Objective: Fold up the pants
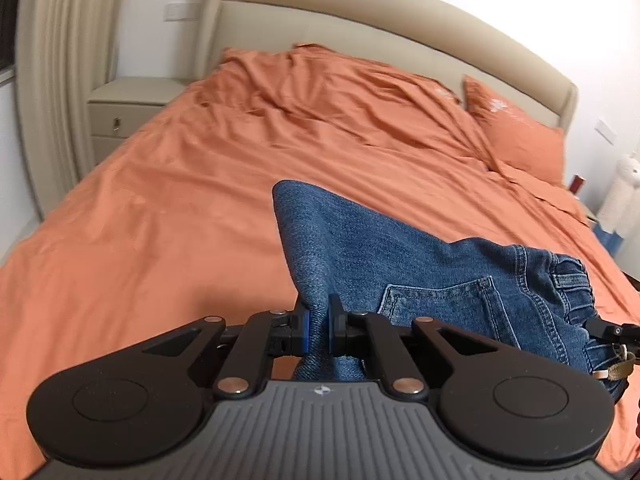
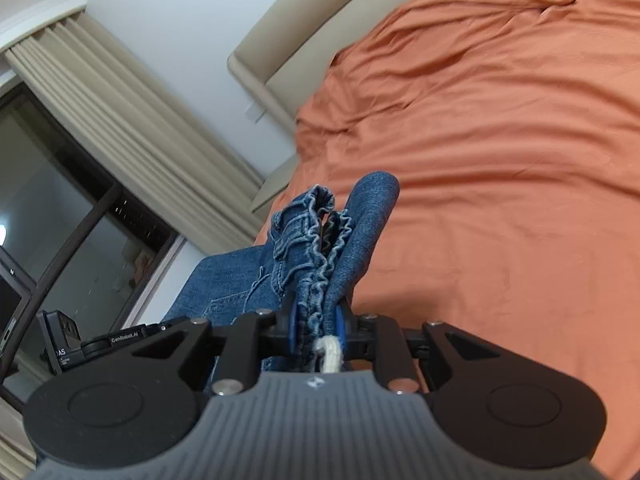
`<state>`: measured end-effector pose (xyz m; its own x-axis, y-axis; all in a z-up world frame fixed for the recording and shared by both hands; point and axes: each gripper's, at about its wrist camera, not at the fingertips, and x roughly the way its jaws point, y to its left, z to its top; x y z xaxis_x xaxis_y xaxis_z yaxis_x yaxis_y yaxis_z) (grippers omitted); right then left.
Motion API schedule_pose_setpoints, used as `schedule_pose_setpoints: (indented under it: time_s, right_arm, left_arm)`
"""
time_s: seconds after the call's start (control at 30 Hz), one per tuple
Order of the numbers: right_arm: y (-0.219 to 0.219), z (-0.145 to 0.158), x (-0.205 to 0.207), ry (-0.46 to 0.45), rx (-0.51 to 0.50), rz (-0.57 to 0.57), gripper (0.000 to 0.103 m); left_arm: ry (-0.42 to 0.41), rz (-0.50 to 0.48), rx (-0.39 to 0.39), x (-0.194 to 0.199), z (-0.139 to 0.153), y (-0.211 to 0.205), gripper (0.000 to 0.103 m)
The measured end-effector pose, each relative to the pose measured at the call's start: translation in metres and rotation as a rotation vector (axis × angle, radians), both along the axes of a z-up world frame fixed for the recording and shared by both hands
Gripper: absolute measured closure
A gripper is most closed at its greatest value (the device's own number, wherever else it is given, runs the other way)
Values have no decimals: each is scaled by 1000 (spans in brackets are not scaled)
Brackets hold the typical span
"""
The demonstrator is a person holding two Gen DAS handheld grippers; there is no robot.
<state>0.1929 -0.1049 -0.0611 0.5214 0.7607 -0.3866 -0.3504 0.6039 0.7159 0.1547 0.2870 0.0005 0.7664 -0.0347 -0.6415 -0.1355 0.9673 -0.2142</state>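
My left gripper is clamped tight on a fold of the blue jeans, its blue pads pinching the plain denim so the cloth rises straight up in front of me into a rounded peak. From there the jeans stretch off to my right, lifted above the orange bedsheet, with a stitched back pocket facing me and the gathered waistband beyond it.

My right gripper is closed on the elasticated waistband, a thick bunch of ruffled, pale-stitched denim squeezed between its pads, with a cream drawstring end hanging just below them. A smoother roll of denim stands up just beside the ruffles on the right.

The sheet is matte and rumpled, heaped in creases towards the beige padded headboard. An orange pillow leans against that headboard, and a beige nightstand stands at the bed's far corner beside pleated cream curtains and a dark window.
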Motion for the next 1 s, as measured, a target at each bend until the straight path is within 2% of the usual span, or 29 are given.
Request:
schedule_pose_setpoints:
  time_s: [0.13,0.3,0.7,0.8,0.87,1.0]
  right_arm:
    - [38,-18,17,34,-12,37,89]
    - [67,-45,39,68,-43,56,89]
    - [68,-124,65,174,-129,47,89]
    - [66,-139,66,183,-135,43,89]
    - [65,-147,66,194,-137,40,88]
    - [68,-149,67,196,-153,39,87]
  left_arm:
    - [22,24,2,6,-14,31,95]
    - [60,19,-1,27,-46,53,95]
    - [120,-26,-33,57,-121,80,93]
    - [140,-30,-44,58,-134,83,87]
    - [149,-23,-50,56,-139,88,78]
    - [159,-11,-50,47,-138,98,73]
